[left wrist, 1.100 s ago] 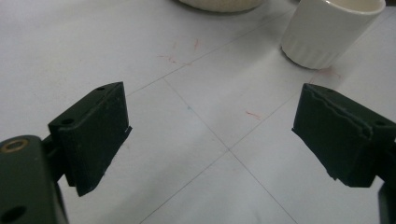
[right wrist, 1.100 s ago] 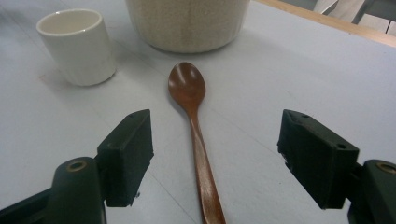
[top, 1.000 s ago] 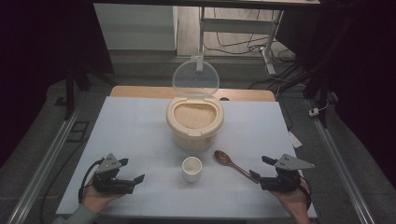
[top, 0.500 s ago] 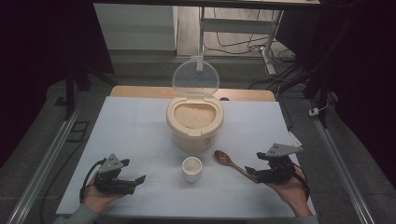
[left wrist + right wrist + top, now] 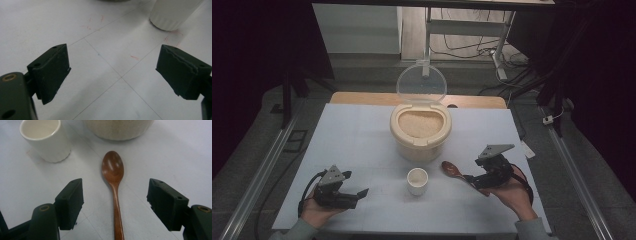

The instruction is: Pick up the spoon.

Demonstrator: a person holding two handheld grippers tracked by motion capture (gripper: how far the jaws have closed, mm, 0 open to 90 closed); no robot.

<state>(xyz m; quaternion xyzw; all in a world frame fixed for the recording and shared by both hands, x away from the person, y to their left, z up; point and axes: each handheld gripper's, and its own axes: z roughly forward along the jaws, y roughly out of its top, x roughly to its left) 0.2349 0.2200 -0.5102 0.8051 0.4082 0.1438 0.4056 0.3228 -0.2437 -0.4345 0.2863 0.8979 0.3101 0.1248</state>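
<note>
A beige rice container (image 5: 420,132) stands mid-table, full of grain, its clear lid (image 5: 421,83) tipped up behind it. In front of it sits a small white cup (image 5: 417,180) (image 5: 46,141) (image 5: 173,12), empty. A brown wooden spoon (image 5: 453,171) (image 5: 113,185) lies flat on the table to the cup's right, bowl toward the container. My right gripper (image 5: 473,180) (image 5: 115,203) is open, its jaws on either side of the spoon's handle without touching it. My left gripper (image 5: 360,194) (image 5: 113,72) rests open at the front left, empty, pointing toward the cup.
The white table (image 5: 357,145) has a wooden strip along its far edge. Metal rails (image 5: 267,170) run along both sides of the table. Cables and a stand's legs (image 5: 497,55) lie on the floor beyond.
My right gripper has moved left and forward, from beside the spoon's handle end to straddling the handle. The left gripper has stayed in place.
</note>
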